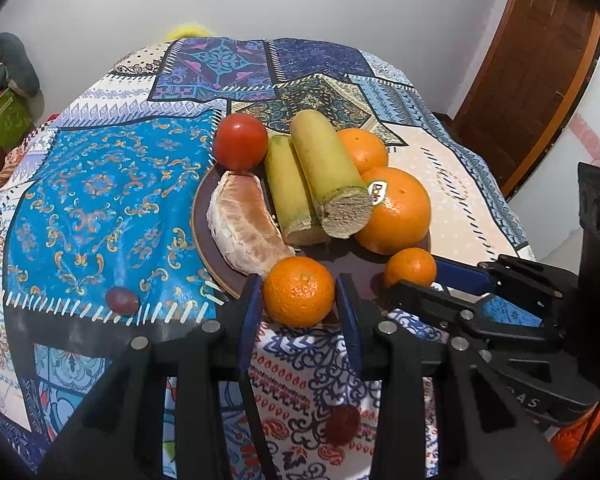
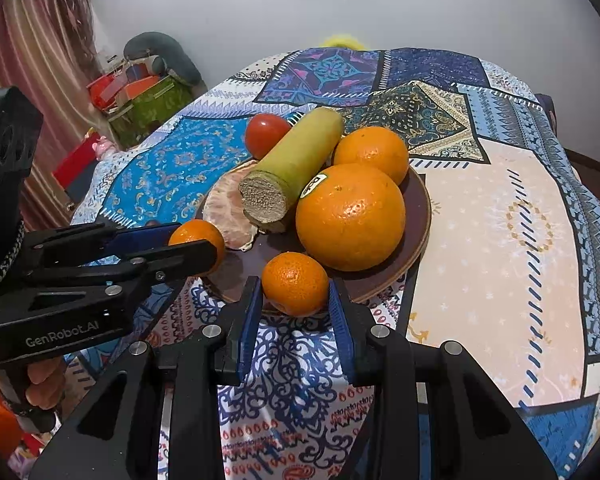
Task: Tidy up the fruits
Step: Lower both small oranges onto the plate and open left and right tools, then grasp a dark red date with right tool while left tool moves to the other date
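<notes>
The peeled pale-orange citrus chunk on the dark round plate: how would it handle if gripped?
The peeled pale-orange citrus chunk probably squashes or tears easily: bare membrane and pith show, no rind. Its curved, flat-lying shape suggests it would slide rather than roll. It leans near the cut green-yellow stalk pieces, so pushing may nudge them.

surface: patchwork tablecloth (image 1: 100, 184) | on it: plate (image 2: 418, 216), two dark fruits (image 1: 122, 301)

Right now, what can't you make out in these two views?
- Second stalk piece: right view, hidden behind the front piece.
- Sticker on the big orange: right view, print unreadable.
- Two small dark fruits: left view, too small to identify; absent from right view.
</notes>
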`<state>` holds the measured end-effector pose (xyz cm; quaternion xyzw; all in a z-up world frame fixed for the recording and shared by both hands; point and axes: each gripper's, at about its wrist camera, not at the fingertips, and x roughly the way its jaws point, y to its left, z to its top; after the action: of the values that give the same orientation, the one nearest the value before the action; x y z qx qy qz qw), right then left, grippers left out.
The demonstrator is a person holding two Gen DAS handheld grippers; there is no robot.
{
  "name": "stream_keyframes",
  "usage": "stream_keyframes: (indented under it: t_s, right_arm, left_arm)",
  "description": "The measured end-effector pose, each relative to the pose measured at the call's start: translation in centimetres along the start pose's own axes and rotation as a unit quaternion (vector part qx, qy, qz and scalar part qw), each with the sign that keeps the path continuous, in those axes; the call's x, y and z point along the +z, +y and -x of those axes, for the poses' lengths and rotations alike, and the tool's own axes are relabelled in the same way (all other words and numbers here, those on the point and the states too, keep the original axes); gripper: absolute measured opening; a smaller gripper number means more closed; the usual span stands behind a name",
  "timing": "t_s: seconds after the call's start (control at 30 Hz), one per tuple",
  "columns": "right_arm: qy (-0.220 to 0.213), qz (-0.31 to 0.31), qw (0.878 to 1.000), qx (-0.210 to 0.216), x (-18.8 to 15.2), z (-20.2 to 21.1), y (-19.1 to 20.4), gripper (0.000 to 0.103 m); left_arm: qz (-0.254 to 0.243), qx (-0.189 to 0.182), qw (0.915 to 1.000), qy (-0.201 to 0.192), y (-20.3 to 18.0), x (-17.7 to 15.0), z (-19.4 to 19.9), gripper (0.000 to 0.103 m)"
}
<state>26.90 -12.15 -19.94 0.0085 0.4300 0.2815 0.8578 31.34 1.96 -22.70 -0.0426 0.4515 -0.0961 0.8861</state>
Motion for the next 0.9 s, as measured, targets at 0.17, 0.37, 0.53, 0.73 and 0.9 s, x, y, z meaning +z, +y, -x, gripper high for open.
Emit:
stream_keyframes:
  t_s: [0.17, 0.37, 0.53, 0.73, 0.9]
  right_arm:
    - [0.001, 0.003, 1.0, -0.001, 0.1, -0.3, -0.1, 0.031]
    - [0.003, 0.003, 1.0, -0.003, 0.2, -0.6, -0.1, 0.031]
    - [0.005, -0.001, 1.0, -0.002, 0.4, -0.6, -0.3, 0.031]
    - [0.011, -0.003, 1.0, -0.004, 0.3, -0.3, -0.2, 0.031]
    - [0.011, -0.002, 1.0, -0.005, 0.4, 0.4, 0.2, 0.032]
  left_arm:
    - [0.002, -0.003, 1.0, 0.004, 0.3, 0.0, -0.7, 0.037]
    - [-0.002, 0.002, 1.0, -0.008, 0.3, 0.0, -0.5, 0.055]
    - [0.001, 0.011, 0.9996, -0.024, 0.8, 0.1, 0.6, 0.057]
    - [0.005, 0.024, 0.9985, -0.05, 1.6, -0.1, 2.9, 0.058]
    - [0.012, 0.033, 0.9964, -0.076, 2.1, -0.4, 5.3, 0.066]
